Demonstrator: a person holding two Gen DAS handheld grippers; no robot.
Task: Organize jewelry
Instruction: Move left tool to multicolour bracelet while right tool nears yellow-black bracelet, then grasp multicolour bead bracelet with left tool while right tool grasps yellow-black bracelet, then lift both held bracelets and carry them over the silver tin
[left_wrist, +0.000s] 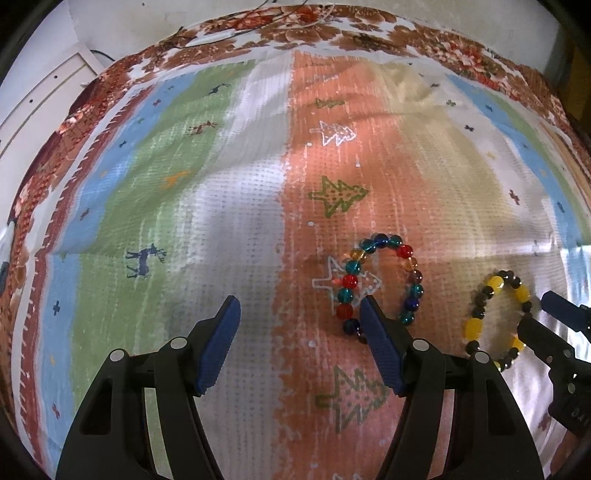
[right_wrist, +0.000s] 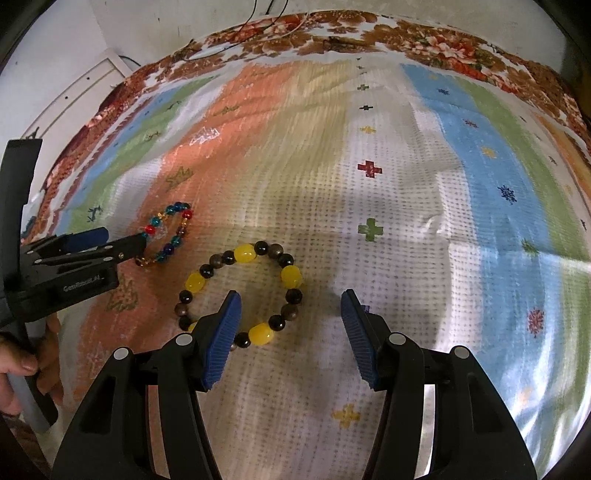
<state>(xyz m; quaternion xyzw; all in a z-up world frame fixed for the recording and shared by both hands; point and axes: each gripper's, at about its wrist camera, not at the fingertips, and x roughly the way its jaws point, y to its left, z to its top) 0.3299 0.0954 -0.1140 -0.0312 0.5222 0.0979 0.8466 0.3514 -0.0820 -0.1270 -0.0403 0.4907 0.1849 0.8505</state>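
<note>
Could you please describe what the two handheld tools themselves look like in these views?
Both tools are alike: the left tool and right tool have black angular plastic arms with round silver pivot pins and blue ribbed pads. Seen from the side, the left tool's black body carries white lettering and sits on a grey handle held by a bare hand.

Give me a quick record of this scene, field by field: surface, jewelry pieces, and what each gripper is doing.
surface: striped patterned cloth
item 1: multicoloured glass-bead bracelet, lying flat
item 2: yellow and dark brown bead bracelet, lying flat, apart from item 1
left gripper: open, one finger inside item 1's loop
right gripper: open, one finger inside item 2's loop
held: nothing
</note>
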